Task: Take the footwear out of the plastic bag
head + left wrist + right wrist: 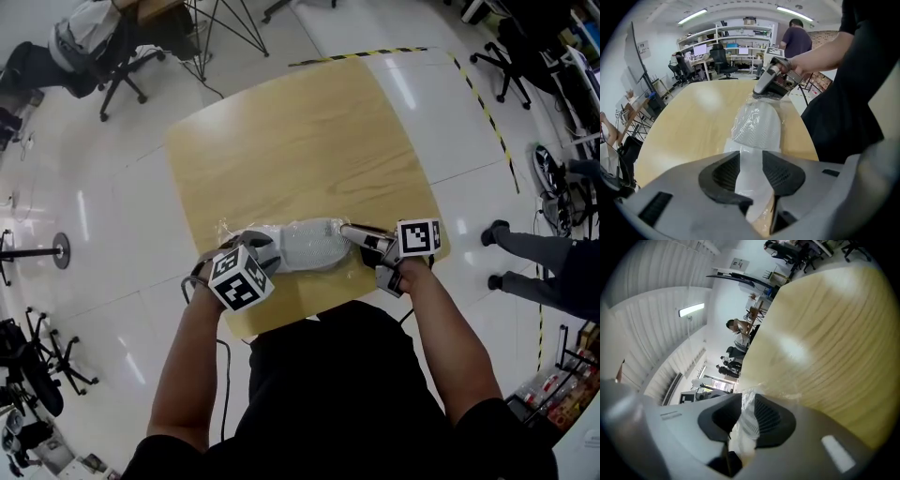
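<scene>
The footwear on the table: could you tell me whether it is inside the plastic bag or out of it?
Inside: the clear, crinkled plastic bag covers the white footwear.

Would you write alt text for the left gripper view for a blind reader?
White footwear in a clear plastic bag lies on a wooden table, its near end between the open jaws of the left gripper. The right gripper grips the bag's far end.

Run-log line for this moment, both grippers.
white mesh footwear inside clear plastic bag, on light wooden table | left gripper open, straddling one end | right gripper shut on bag at other end
</scene>
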A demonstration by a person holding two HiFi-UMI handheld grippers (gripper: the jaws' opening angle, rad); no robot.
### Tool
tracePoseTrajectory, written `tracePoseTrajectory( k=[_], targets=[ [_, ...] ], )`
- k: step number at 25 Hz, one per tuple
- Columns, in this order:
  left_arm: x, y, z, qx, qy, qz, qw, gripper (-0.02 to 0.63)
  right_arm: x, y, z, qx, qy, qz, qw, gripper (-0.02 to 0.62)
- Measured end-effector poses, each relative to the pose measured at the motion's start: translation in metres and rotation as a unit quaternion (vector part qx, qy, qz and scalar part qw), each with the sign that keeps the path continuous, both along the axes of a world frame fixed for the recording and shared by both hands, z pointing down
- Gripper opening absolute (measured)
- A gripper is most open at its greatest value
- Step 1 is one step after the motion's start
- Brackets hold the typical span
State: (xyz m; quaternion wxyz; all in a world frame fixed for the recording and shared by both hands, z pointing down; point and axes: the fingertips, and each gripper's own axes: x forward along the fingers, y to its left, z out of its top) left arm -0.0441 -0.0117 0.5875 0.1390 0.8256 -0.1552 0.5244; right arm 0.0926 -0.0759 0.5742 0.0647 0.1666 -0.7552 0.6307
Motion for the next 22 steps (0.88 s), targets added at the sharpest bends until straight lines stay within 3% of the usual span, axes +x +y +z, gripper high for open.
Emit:
tracePoseTrajectory(
  k=[3, 12, 14, 16, 18, 20, 22],
  targets=[
    [-0.003, -0.002, 0.001, 0.010, -0.008, -0.006, 0.9999, 0.112, -0.004, -0.011, -0.009, 0.002, -0.026, 0.021, 0.999, 0.002],
    [-0.005, -0.005, -0.008, 0.036, 0.000, -0.020, 0.9992, 0.060, 0.000, -0.018, -0.014, -0.031, -0.070, 0.036, 0.996, 0.003],
    [-0.006, -0.006, -0.009, 0.037, -0.003, -0.021, 0.9991, 0.060, 0.000, -0.013, -0.018, -0.017, -0.074, 0.021, 0.997, 0.054],
    [-0.006, -0.007, -0.010, 0.040, -0.004, -0.015, 0.9991, 0.092, 0.004, -0.008, -0.024, 0.016, -0.059, 0.003, 0.998, 0.117],
    [-0.005, -0.009, -0.014, 0.047, -0.001, -0.010, 0.9988, 0.100, 0.018, -0.009, -0.025, 0.048, -0.023, 0.020, 0.998, 0.123],
    [-0.002, -0.012, -0.016, 0.048, -0.001, -0.010, 0.9988, 0.101, 0.039, -0.008, -0.015, 0.050, 0.024, 0.057, 0.997, 0.080],
    [0.000, -0.014, -0.014, 0.041, -0.004, -0.009, 0.9991, 0.101, 0.048, 0.006, 0.000, 0.027, 0.059, 0.058, 0.996, 0.016]
  ],
)
